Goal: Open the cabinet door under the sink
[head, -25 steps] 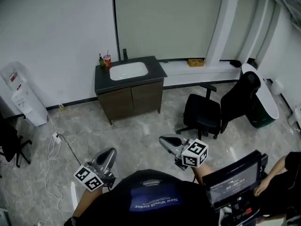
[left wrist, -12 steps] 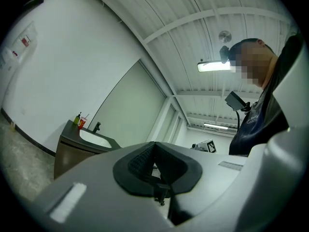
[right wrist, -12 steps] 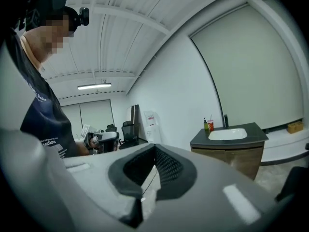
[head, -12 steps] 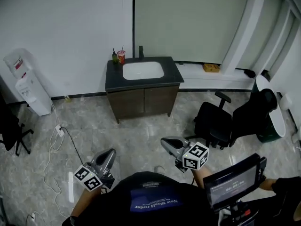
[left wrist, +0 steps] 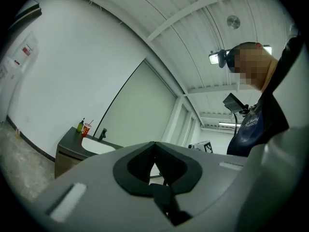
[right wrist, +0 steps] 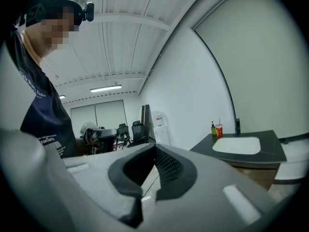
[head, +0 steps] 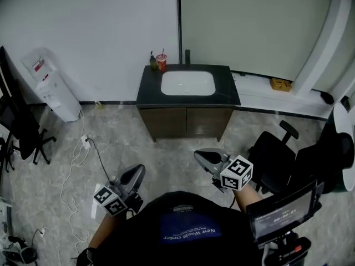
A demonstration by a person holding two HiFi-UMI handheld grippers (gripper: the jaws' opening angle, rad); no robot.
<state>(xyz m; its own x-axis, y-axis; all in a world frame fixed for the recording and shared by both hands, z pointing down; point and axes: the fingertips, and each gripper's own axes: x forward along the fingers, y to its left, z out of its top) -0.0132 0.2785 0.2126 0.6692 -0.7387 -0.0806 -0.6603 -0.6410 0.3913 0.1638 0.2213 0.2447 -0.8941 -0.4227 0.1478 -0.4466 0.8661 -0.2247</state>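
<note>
A dark wood sink cabinet [head: 187, 122] stands against the far wall, its two doors closed. Its black top holds a white basin [head: 187, 83]. Both grippers hang in the air well short of it, above the grey floor. My left gripper [head: 138, 170] is shut and empty, and in the left gripper view its jaws [left wrist: 154, 143] meet with the cabinet [left wrist: 65, 159] far off at lower left. My right gripper [head: 199, 155] is also shut with nothing in it. In the right gripper view the basin [right wrist: 236, 145] lies far off to the right of the closed tips [right wrist: 155, 145].
A red cup [head: 161, 61] and a bottle stand at the counter's back left. A water dispenser [head: 52, 90] is at the left wall, with a white cable [head: 83, 148] on the floor. A black office chair [head: 277, 154] stands right of the cabinet, and another chair [head: 22, 126] stands at far left.
The head view has swung and come closer: the cabinet now sits further right and larger in the picture. Both grippers stay shut and keep their places low in the frame.
</note>
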